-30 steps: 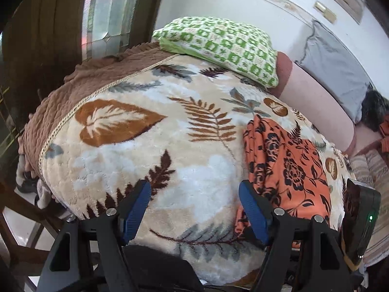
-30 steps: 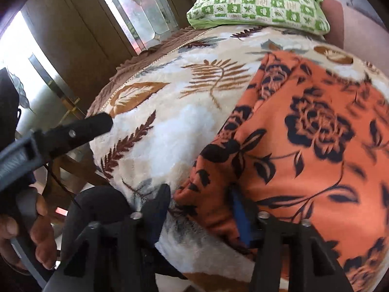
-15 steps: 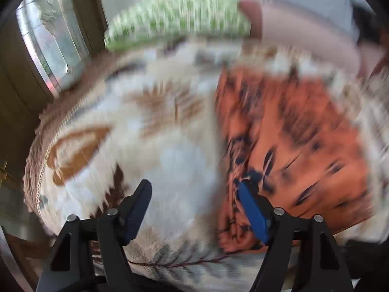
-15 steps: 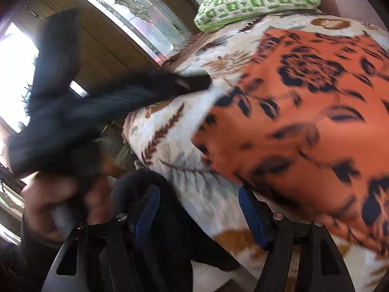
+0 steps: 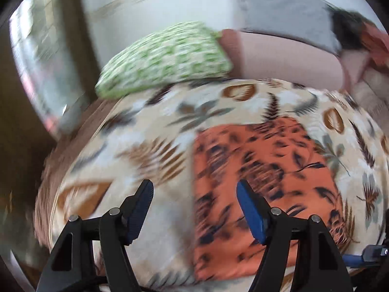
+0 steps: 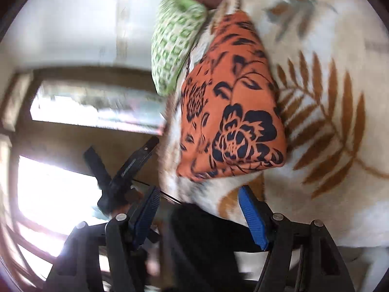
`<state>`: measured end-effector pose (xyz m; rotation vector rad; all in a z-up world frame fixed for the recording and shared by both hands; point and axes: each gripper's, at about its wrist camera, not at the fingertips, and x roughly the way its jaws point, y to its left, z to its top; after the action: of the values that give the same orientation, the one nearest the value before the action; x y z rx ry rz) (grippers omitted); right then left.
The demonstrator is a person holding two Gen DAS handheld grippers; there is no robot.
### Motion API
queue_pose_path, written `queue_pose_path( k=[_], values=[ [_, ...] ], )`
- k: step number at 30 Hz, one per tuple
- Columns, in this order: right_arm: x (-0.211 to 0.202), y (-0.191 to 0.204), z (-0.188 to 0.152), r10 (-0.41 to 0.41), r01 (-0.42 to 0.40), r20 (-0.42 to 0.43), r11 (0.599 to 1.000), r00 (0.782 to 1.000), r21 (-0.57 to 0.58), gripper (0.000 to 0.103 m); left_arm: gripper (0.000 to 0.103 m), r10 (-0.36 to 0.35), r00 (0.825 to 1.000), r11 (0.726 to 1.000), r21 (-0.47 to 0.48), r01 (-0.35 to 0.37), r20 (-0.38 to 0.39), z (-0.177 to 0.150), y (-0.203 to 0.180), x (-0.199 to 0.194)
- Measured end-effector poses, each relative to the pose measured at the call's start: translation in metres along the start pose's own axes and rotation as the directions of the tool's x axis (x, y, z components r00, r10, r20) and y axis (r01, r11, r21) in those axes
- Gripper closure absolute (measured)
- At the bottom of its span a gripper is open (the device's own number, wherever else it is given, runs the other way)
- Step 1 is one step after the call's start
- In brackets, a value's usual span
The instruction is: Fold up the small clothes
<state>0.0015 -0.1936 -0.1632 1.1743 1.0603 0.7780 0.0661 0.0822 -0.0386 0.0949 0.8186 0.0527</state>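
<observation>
An orange garment with black flowers (image 5: 262, 170) lies folded flat on the leaf-patterned blanket (image 5: 155, 146). My left gripper (image 5: 193, 192) hovers open over the garment's left edge, one pad over the blanket and one over the cloth, gripping nothing. In the right wrist view, which is rolled sideways, the same garment (image 6: 231, 112) lies beyond my right gripper (image 6: 197, 194). That gripper stands open just off the blanket's edge with nothing between its pads. The left gripper's black fingers (image 6: 136, 160) show to its left.
A green-and-white patterned pillow (image 5: 165, 58) lies at the far end of the blanket, with a pink bolster (image 5: 279, 58) and a grey cushion (image 5: 279, 14) behind it. A wood-framed window (image 6: 85, 107) stands beyond the bed's edge. Something dark (image 6: 206, 243) sits below the right gripper.
The right gripper let go of the garment's near edge, opened, drew back and rolled sideways. The left gripper swung right, from bare blanket to over the garment's left edge.
</observation>
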Motion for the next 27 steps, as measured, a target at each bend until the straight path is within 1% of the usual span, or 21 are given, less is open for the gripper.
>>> queue_pose_path(
  k=[1, 2, 5, 6, 8, 10, 11, 12, 14, 15, 16, 17, 18, 19, 20, 21, 22, 23, 25, 26, 27],
  values=[
    [0.003, -0.004, 0.002, 0.029, -0.030, 0.013, 0.999, 0.999, 0.045, 0.032, 0.031, -0.002, 1.000, 1.000, 0.029, 0.002, 0.000, 0.006, -0.011, 0.009],
    [0.008, -0.013, 0.006, 0.072, -0.079, 0.054, 0.987, 0.996, 0.143, 0.032, 0.031, -0.003, 1.000, 0.999, 0.034, 0.003, -0.007, 0.009, -0.016, 0.015],
    [0.009, -0.031, 0.012, 0.092, -0.136, 0.158, 0.946, 0.983, 0.295, 0.032, 0.031, 0.018, 0.999, 1.000, 0.023, -0.017, -0.026, 0.008, -0.024, 0.038],
    [0.009, -0.038, 0.012, 0.085, -0.145, 0.190, 0.931, 0.978, 0.334, 0.032, 0.031, 0.032, 0.998, 0.999, 0.035, -0.030, -0.053, 0.005, -0.026, 0.047],
    [0.001, -0.045, 0.010, 0.059, -0.158, 0.274, 0.921, 0.960, 0.357, 0.033, 0.034, 0.062, 0.985, 0.997, 0.053, -0.054, -0.160, -0.012, -0.023, 0.082],
    [-0.005, -0.044, 0.011, 0.009, -0.110, 0.293, 0.938, 0.956, 0.330, 0.050, 0.031, 0.026, 0.988, 1.000, -0.004, -0.027, -0.155, -0.027, -0.013, 0.090],
    [-0.005, -0.048, 0.010, -0.045, -0.054, 0.276, 0.939, 0.960, 0.340, 0.076, 0.031, 0.005, 0.990, 0.999, -0.041, -0.011, -0.143, -0.032, -0.008, 0.090],
    [-0.004, -0.055, 0.008, -0.074, -0.028, 0.268, 0.933, 0.961, 0.358, 0.085, 0.031, 0.004, 0.989, 0.999, -0.049, -0.011, -0.147, -0.033, -0.007, 0.089],
    [-0.002, -0.065, 0.005, -0.065, -0.031, 0.247, 0.930, 0.967, 0.366, 0.090, 0.031, 0.033, 0.988, 0.999, -0.013, -0.035, -0.150, -0.029, -0.012, 0.088],
    [-0.003, -0.060, 0.005, -0.055, -0.029, 0.229, 0.937, 0.972, 0.347, 0.089, 0.031, 0.044, 0.988, 0.999, 0.009, -0.043, -0.149, -0.028, -0.015, 0.088],
    [-0.004, -0.057, 0.004, -0.047, -0.030, 0.223, 0.943, 0.974, 0.331, 0.084, 0.031, 0.046, 0.988, 0.999, 0.018, -0.043, -0.148, -0.028, -0.015, 0.088],
    [-0.009, -0.050, 0.004, -0.052, -0.017, 0.215, 0.952, 0.975, 0.307, 0.084, 0.031, 0.032, 0.988, 0.999, 0.008, -0.031, -0.148, -0.029, -0.013, 0.089],
    [-0.017, -0.042, 0.005, -0.065, 0.002, 0.214, 0.960, 0.975, 0.282, 0.076, 0.030, 0.019, 0.988, 1.000, -0.006, -0.020, -0.150, -0.030, -0.011, 0.090],
    [-0.022, -0.041, 0.007, -0.076, 0.016, 0.216, 0.963, 0.973, 0.268, 0.066, 0.029, 0.011, 0.988, 1.000, -0.019, -0.014, -0.151, -0.031, -0.010, 0.089],
    [-0.034, -0.031, 0.008, -0.116, 0.059, 0.228, 0.968, 0.967, 0.244, 0.034, 0.029, 0.005, 0.988, 1.000, -0.029, -0.010, -0.152, -0.031, -0.008, 0.090],
    [-0.049, -0.027, 0.011, -0.142, 0.084, 0.246, 0.969, 0.959, 0.231, 0.007, 0.029, 0.005, 0.988, 1.000, -0.027, -0.009, -0.151, -0.030, -0.009, 0.089],
    [-0.060, -0.018, 0.014, -0.184, 0.131, 0.277, 0.971, 0.943, 0.200, 0.006, 0.029, 0.009, 0.989, 1.000, -0.022, -0.012, -0.149, -0.030, -0.010, 0.089],
    [-0.064, -0.008, 0.021, -0.203, 0.169, 0.281, 0.976, 0.938, 0.140, 0.006, 0.029, 0.012, 0.989, 1.000, -0.019, -0.015, -0.148, -0.030, -0.010, 0.089],
    [-0.059, 0.003, 0.036, -0.199, 0.186, 0.236, 0.980, 0.951, 0.075, 0.006, 0.029, 0.012, 0.989, 1.000, -0.019, -0.015, -0.148, -0.029, -0.011, 0.090],
    [-0.047, 0.006, 0.045, -0.222, 0.218, 0.177, 0.975, 0.959, 0.046, 0.006, 0.029, 0.010, 0.989, 1.000, -0.022, -0.013, -0.149, -0.029, -0.010, 0.090],
    [-0.036, 0.007, 0.050, -0.248, 0.249, 0.131, 0.968, 0.960, 0.011, 0.006, 0.029, 0.005, 0.989, 1.000, -0.026, -0.009, -0.151, -0.029, -0.011, 0.090]
  ],
)
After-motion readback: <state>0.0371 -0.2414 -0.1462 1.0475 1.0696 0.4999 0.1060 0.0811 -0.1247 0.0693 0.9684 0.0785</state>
